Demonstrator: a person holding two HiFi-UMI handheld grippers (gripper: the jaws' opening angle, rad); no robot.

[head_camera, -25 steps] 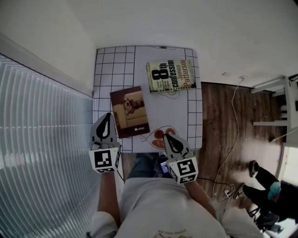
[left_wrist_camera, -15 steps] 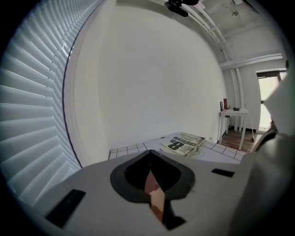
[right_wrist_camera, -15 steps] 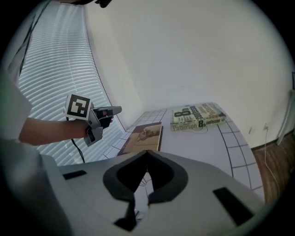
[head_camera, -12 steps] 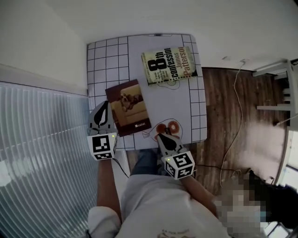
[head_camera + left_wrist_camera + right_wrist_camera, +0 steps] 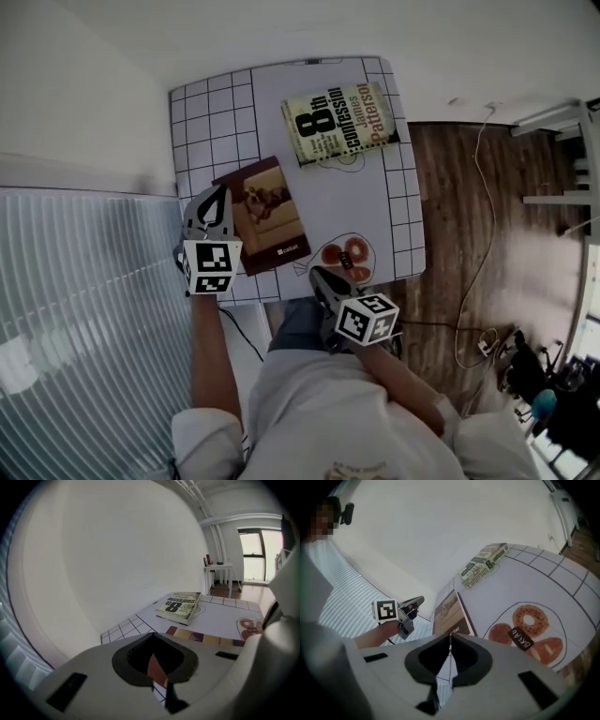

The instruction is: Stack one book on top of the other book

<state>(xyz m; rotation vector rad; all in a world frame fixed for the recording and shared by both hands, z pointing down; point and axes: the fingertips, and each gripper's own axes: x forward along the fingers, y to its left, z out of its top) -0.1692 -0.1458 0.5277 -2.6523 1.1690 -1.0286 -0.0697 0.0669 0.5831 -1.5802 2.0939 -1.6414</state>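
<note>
A thick paperback with a big "8" on its cover (image 5: 340, 122) lies at the far side of the white table (image 5: 208, 111). A thin brown book with a dog picture (image 5: 265, 214) lies nearer, toward the left. My left gripper (image 5: 222, 191) is shut and empty, its tip at that book's left edge. In the left gripper view the shut gripper (image 5: 152, 635) points across the brown book (image 5: 206, 638) toward the paperback (image 5: 180, 605). My right gripper (image 5: 317, 274) hangs shut and empty at the table's near edge. The right gripper view shows the brown book (image 5: 450, 613) past its tip (image 5: 450, 635).
A bread and donut drawing with a small black label (image 5: 343, 256) is printed on the tabletop near my right gripper. Window blinds (image 5: 75, 309) run along the left. Wooden floor with a cable (image 5: 478, 216) lies to the right. A white wall stands behind the table.
Both grippers have sunk toward the table and rolled. The left one has moved up to the brown book's left edge. Both books lie as before.
</note>
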